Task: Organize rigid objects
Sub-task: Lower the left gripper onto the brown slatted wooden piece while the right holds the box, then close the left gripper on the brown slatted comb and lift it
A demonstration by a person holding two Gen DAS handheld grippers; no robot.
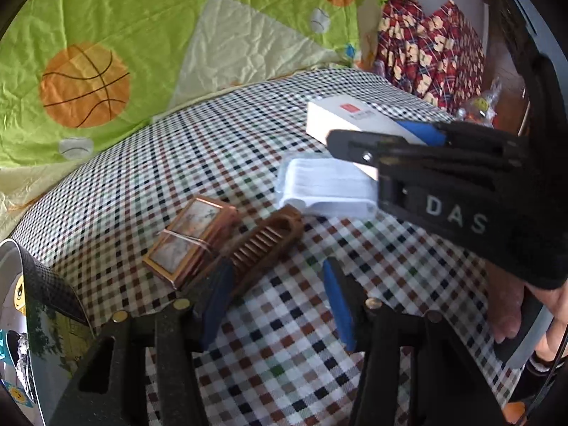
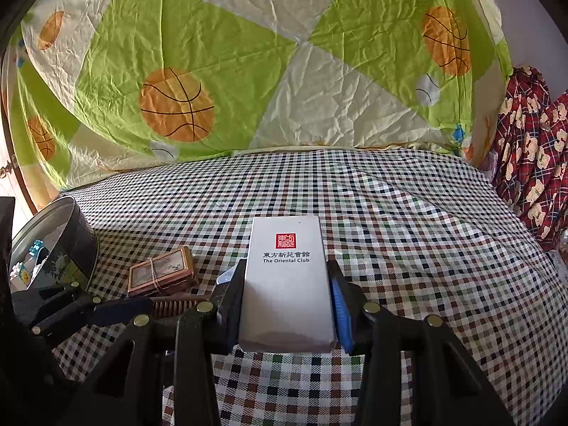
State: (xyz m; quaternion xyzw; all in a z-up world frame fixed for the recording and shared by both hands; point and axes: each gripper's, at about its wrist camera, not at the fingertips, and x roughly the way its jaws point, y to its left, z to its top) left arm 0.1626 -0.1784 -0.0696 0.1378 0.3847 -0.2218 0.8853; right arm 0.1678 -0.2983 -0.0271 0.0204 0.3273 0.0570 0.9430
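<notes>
My right gripper (image 2: pixel 285 305) is shut on a white box (image 2: pixel 287 277) with a red seal and "The Oriental Club" printed on it, held just above the checked cloth. In the left wrist view that box (image 1: pixel 348 117) sticks out of the right gripper (image 1: pixel 376 135) at the right. My left gripper (image 1: pixel 277 301) stands open low over the cloth. A brown comb (image 1: pixel 266 245) lies slanted ahead of it, its near end by the left finger (image 1: pixel 216 301) and well apart from the right one. A copper-edged card box (image 1: pixel 191 241) bound with a rubber band lies beside the comb.
A white folded packet (image 1: pixel 326 188) lies under the held box. An open dark round tin (image 2: pixel 60 245) with small items inside stands at the left edge. A green basketball quilt (image 2: pixel 284 71) rises behind, red patterned fabric (image 2: pixel 532 163) at the right. A hand (image 1: pixel 514 312) grips the right handle.
</notes>
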